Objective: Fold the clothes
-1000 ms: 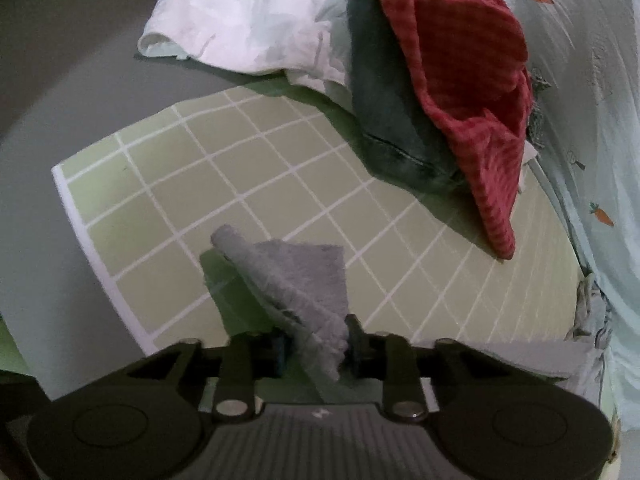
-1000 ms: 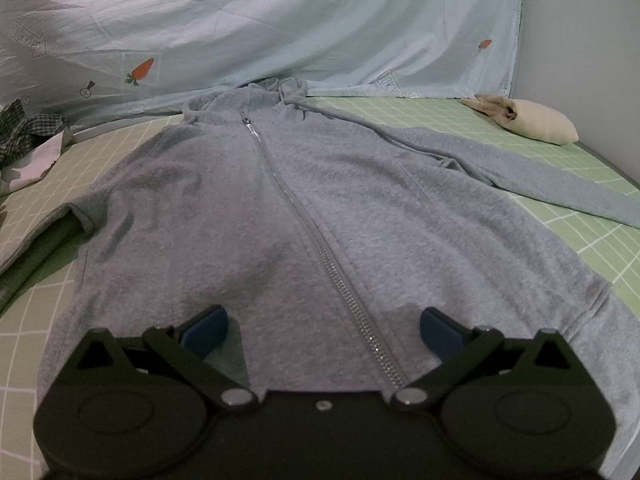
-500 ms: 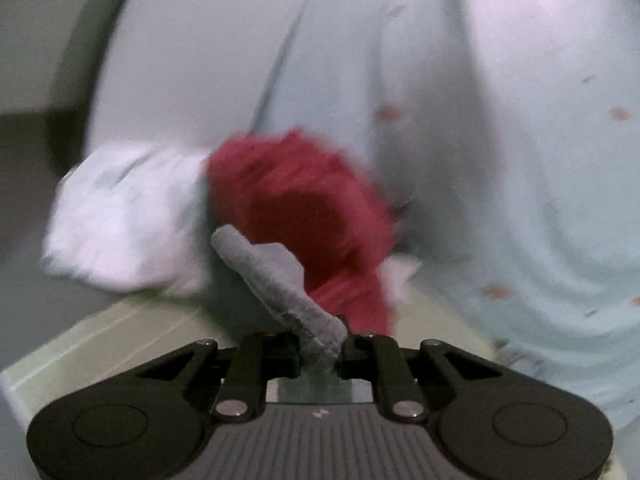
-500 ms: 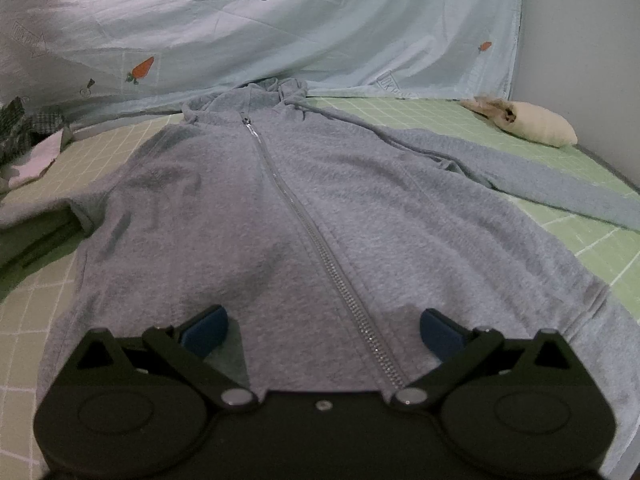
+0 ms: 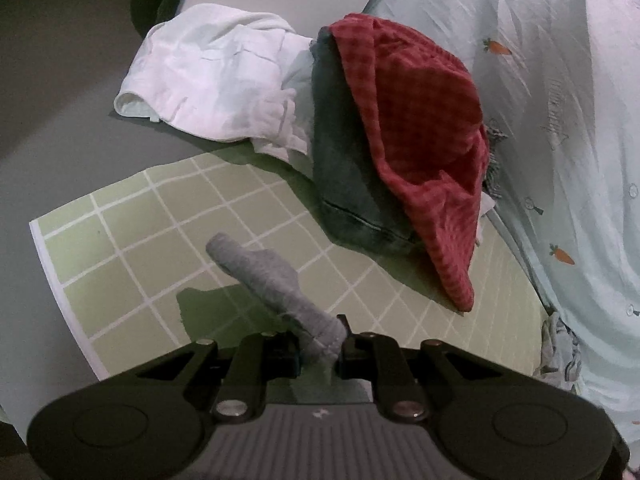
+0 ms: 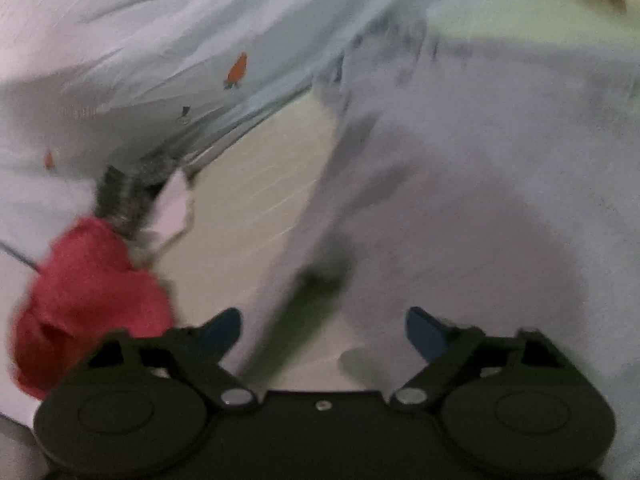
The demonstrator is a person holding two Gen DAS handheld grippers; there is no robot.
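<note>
Jaws of left gripper [image 5: 320,346] pinch a soft, rolled grey knit sleeve [image 5: 272,280].

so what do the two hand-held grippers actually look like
Both are matte black plastic. The left hand-held gripper has a ribbed grey centre panel, round side discs and silver pivot screws. The right hand-held gripper has the same discs and screws, a smooth centre and blue pads on its fingertips.

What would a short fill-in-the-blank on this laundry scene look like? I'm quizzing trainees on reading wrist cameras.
1. The left gripper is shut on a ____ sleeve.
2. The checked red garment lies on top of a dark ____ one.
3. The bedsheet is ____ with white grid lines.
4. The pale blue cover is printed with small orange ____.

Missing words: grey; green; green; carrots
</note>
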